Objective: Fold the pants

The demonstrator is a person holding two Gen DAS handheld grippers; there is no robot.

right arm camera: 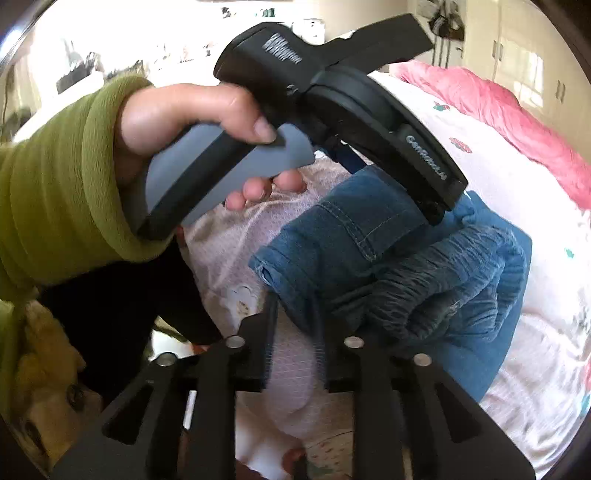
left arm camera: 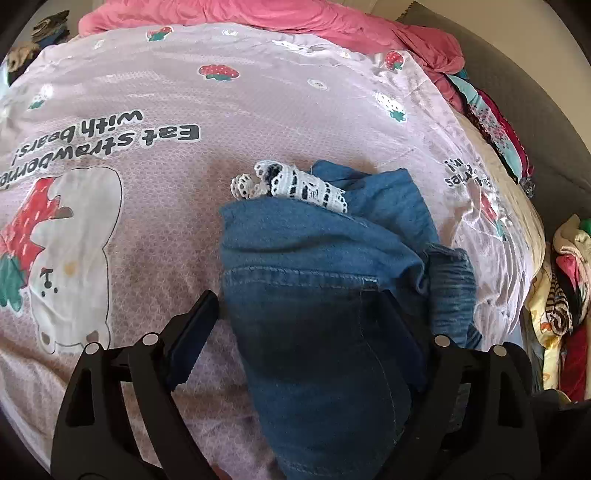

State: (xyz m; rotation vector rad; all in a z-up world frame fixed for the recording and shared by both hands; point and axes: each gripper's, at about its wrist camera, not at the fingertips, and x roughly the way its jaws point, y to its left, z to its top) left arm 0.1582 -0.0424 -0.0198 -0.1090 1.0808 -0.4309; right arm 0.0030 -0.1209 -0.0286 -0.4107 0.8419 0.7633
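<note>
Blue denim pants (left arm camera: pixel 314 258) lie bunched on a pale pink bedspread (left arm camera: pixel 166 184) printed with strawberries and bears. A white lace strip (left arm camera: pixel 295 184) sticks out at their far edge. My left gripper (left arm camera: pixel 299 299) stands open, wide astride the near part of the denim. In the right wrist view the pants (right arm camera: pixel 369 240) show a gathered elastic waistband (right arm camera: pixel 443 266). My right gripper (right arm camera: pixel 295 306) is shut on the denim's near lower edge. A hand in a green sleeve (right arm camera: pixel 55 177) holds the left gripper's grey handle above the pants.
A rumpled pink quilt (left arm camera: pixel 258 18) lies along the far side of the bed. Piled colourful clothes (left arm camera: pixel 569 295) sit off the right edge, below a dark padded surface (left arm camera: pixel 517 92). Yellow fabric (right arm camera: pixel 48 354) is at the lower left of the right wrist view.
</note>
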